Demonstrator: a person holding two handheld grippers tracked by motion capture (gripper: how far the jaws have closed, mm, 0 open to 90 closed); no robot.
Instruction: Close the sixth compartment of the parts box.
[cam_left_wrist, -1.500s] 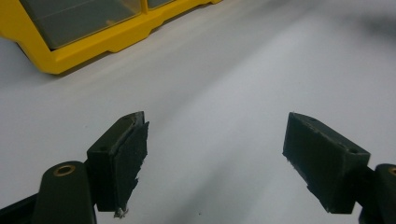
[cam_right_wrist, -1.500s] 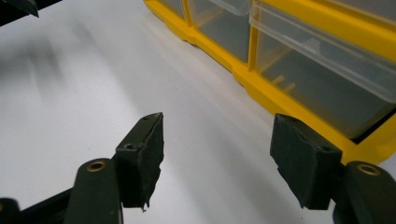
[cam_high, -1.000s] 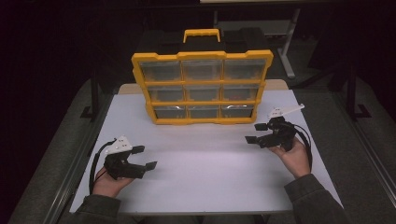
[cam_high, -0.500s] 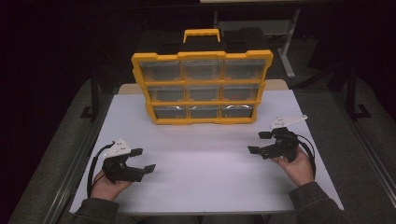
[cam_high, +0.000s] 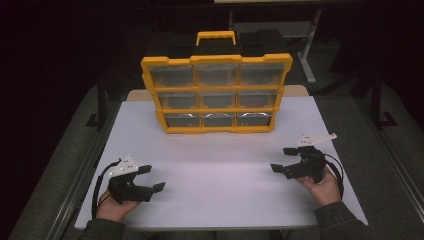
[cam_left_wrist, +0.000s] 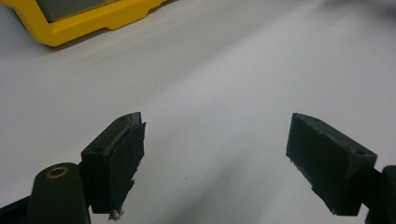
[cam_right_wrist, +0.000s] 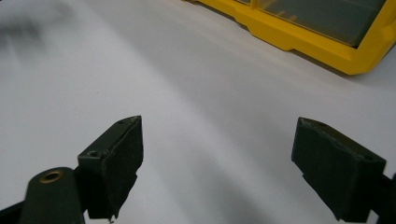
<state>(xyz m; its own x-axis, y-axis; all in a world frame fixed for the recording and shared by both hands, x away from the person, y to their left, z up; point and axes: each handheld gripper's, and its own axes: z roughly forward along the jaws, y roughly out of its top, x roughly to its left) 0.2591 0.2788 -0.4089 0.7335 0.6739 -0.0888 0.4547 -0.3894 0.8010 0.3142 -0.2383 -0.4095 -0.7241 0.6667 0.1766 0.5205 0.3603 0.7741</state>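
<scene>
We have both grippers down near the front of the white table (cam_high: 220, 165), and nothing is in hand yet. The left gripper (cam_high: 152, 179) has its jaws spread wide with bare table between them; the right gripper (cam_high: 283, 160) is the same — wide apart, holding nothing.

The yellow drawer organizer (cam_high: 216, 95) stands upright ahead of both grippers, well apart from them, roughly midway between the two and toward the far side of the table. All nine of its clear drawers look pushed in, so we judge the work on it has not begun: reaching forward, gripping a drawer and pulling it are all left.

Between the grippers and the organizer the table is bare, so we have free room to move forward. Each gripper sits fairly near its own side edge — drifting outward is the thing to avoid.
</scene>
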